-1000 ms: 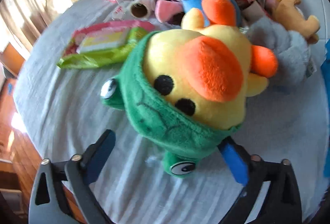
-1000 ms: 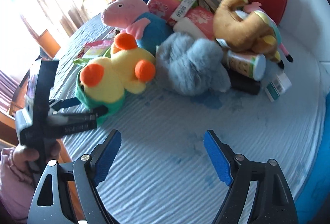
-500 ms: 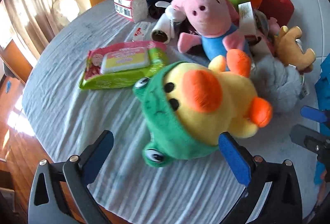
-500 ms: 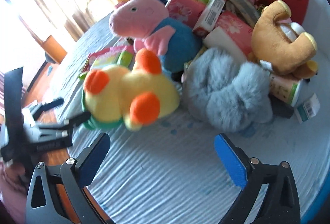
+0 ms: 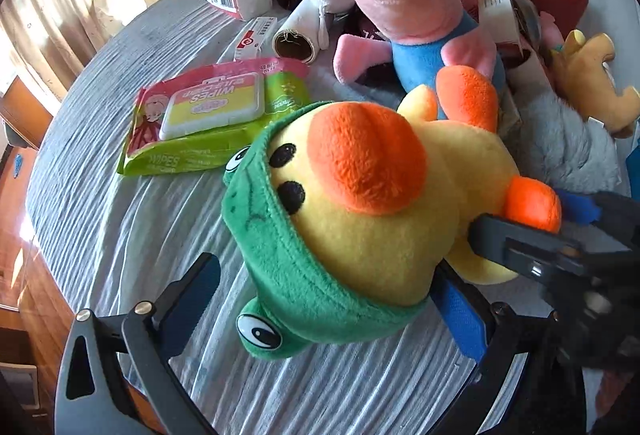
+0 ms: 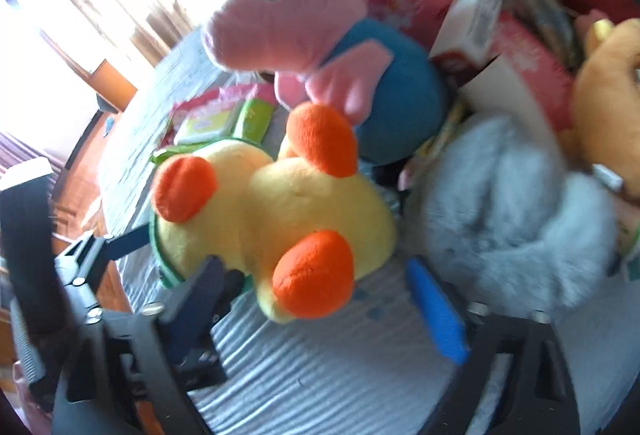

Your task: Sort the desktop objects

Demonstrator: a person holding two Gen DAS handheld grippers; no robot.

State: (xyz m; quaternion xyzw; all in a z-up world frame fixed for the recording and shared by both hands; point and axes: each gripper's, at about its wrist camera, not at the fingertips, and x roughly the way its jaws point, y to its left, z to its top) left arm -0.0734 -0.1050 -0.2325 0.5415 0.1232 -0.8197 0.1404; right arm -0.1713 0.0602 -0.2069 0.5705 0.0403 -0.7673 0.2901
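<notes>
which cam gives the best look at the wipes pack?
Left wrist. The wipes pack lies flat on the table, sharp and almost wholly visible, label readable. In the right wrist view it is blurred and partly hidden behind the duck plush.

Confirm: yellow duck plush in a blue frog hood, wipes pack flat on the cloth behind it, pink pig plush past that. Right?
Not quite: the hood is green, not blue. The left wrist view shows the duck plush wearing a green frog hood, with the wipes pack flat on the cloth behind it and the pink pig plush beyond.
</notes>
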